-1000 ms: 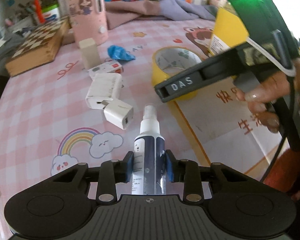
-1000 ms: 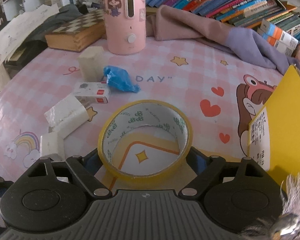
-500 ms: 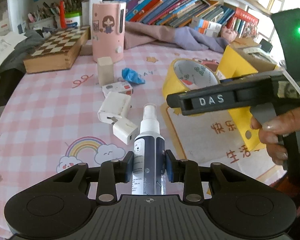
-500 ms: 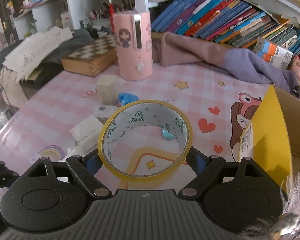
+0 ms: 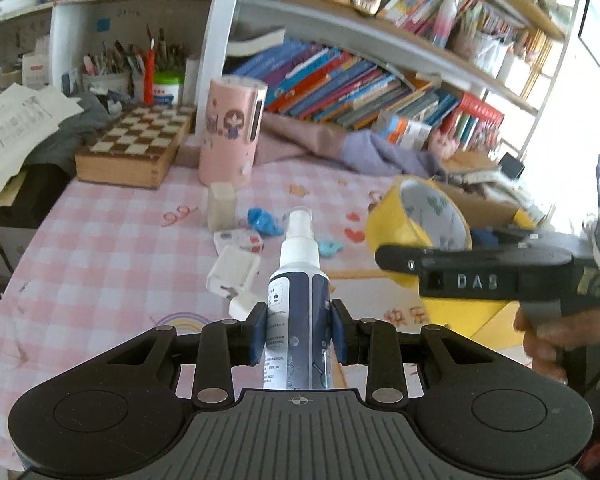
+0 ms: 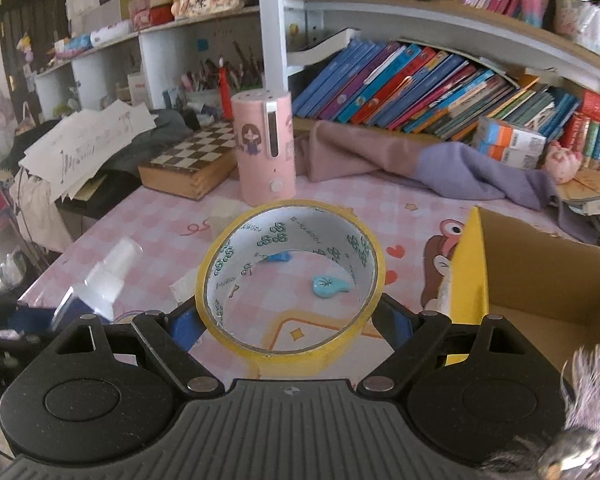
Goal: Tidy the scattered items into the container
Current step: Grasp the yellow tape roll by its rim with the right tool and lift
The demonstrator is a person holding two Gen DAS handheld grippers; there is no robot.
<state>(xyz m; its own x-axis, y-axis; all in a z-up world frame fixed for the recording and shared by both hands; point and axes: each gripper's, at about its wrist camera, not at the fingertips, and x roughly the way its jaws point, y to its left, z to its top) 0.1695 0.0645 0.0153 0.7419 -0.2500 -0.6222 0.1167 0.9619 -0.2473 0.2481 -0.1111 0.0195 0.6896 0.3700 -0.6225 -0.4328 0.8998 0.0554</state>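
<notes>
Container [image 6: 540, 276]: yellow cardboard box, open top, at table [image 5: 100, 248] right edge, looks empty so far. Tape roll [image 6: 290, 280] clamped in right gripper [image 6: 290, 316], was flat on table w/ jaws round it, now lifted clear, just left of box wall. Spray bottle [image 5: 298, 292] pinched upright in left gripper [image 5: 299, 330], also raised vs a sec ago. Both off table → judge carry-to-box phase; drop-in next. Chargers [image 5: 234, 270], blue bits left mid-table, near pink canister [image 5: 230, 132].
</notes>
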